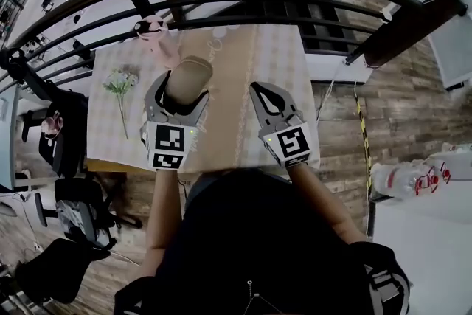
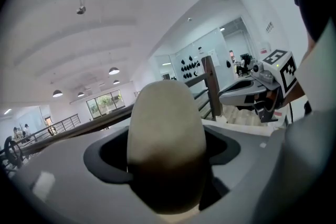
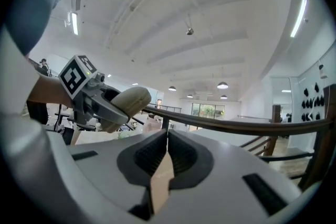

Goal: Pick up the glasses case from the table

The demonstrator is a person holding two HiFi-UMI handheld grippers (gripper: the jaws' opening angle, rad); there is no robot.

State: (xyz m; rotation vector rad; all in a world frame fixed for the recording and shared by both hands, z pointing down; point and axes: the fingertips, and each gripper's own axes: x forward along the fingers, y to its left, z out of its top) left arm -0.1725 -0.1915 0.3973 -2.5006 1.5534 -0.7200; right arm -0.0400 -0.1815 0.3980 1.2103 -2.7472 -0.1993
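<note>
Glasses case [image 1: 188, 77], beige, smooth, rounded oblong, clamped in left gripper [image 1: 184, 89] jaws; right gripper [image 1: 261, 93] jaws together, empty.

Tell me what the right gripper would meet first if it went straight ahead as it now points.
Probably the dark curved railing: the right gripper aims its shut tongs at it, with nothing between, though depth is unclear.
</note>
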